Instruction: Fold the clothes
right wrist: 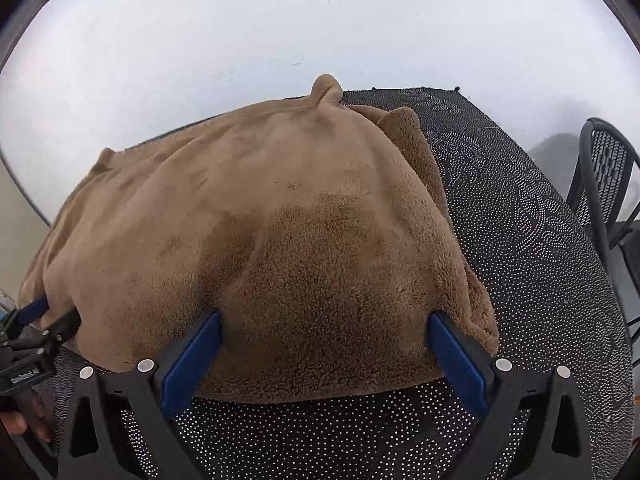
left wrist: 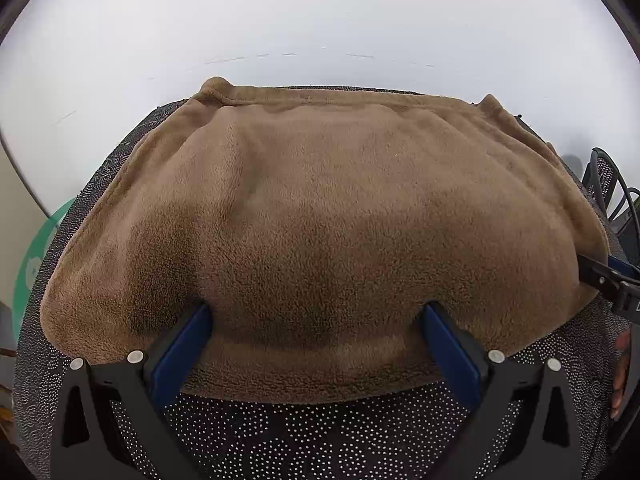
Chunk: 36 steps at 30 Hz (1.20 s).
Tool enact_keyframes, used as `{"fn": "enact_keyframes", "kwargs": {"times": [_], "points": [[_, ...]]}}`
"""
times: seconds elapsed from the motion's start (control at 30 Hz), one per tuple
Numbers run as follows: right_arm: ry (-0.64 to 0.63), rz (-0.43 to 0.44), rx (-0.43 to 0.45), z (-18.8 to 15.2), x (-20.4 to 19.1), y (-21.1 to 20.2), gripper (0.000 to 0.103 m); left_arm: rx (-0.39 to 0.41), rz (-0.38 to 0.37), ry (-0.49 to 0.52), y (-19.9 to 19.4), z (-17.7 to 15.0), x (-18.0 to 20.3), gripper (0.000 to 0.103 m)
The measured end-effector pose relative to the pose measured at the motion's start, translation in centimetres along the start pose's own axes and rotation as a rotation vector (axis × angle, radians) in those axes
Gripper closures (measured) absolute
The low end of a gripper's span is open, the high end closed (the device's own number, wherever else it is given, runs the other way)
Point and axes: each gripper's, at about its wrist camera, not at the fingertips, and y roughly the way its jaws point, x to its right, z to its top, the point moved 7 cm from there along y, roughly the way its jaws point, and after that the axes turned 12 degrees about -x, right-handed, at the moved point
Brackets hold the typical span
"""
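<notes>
Dotted black tablecloth (left wrist: 320,432) carries a brown fleece garment (left wrist: 320,220); left gripper (left wrist: 316,312) and right gripper (right wrist: 326,320), jaws spread, rest on its six-o'clock edge.

The garment (left wrist: 320,216) lies spread on the tabletop (right wrist: 520,216), toward its left side. The left gripper (left wrist: 316,312) and right gripper (right wrist: 326,320) sit at its near edge. A chair (right wrist: 600,184) stands right of the tabletop.
</notes>
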Motion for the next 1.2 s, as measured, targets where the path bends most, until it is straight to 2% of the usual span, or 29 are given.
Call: {"fn": "enact_keyframes", "kwargs": {"times": [0.17,0.27,0.43,0.57,0.63,0.73,0.83,0.93,1.03,1.2], "points": [[0.01,0.023,0.01,-0.2,0.1,-0.3,0.0,-0.003,-0.032,-0.015,-1.0,0.9,1.1,0.0],[0.047,0.105,0.048,-0.3,0.7,-1.0,0.0,-0.009,-0.076,-0.035,-2.5,2.4,3.0,0.0],[0.261,0.258,0.179,-1.1,4.3,-3.6,0.0,-0.019,-0.149,-0.069,-5.0,4.9,6.1,0.0],[0.426,0.318,0.205,-1.1,7.3,-4.1,0.0,-0.087,-0.142,0.068,-4.8,8.2,11.8,0.0],[0.484,0.342,0.214,-1.1,8.9,-4.0,0.0,-0.137,-0.169,0.087,-3.7,9.2,14.4,0.0],[0.545,0.423,0.203,-0.9,10.7,-3.4,0.0,-0.214,-0.212,0.109,-1.9,10.8,18.2,0.0],[0.565,0.506,0.229,-0.5,11.5,-3.7,0.0,-0.291,-0.255,0.13,-0.2,12.4,22.0,0.0],[0.56,0.537,0.226,0.1,11.7,-3.4,0.0,-0.368,-0.299,0.151,1.4,13.9,25.8,0.0],[0.558,0.542,0.232,0.3,11.5,-3.4,0.0,-0.384,-0.226,0.171,3.4,15.1,27.6,0.0],[0.538,0.504,0.23,0.7,10.9,-3.0,0.0,-0.424,-0.213,0.222,5.5,16.2,30.3,0.0]]}}
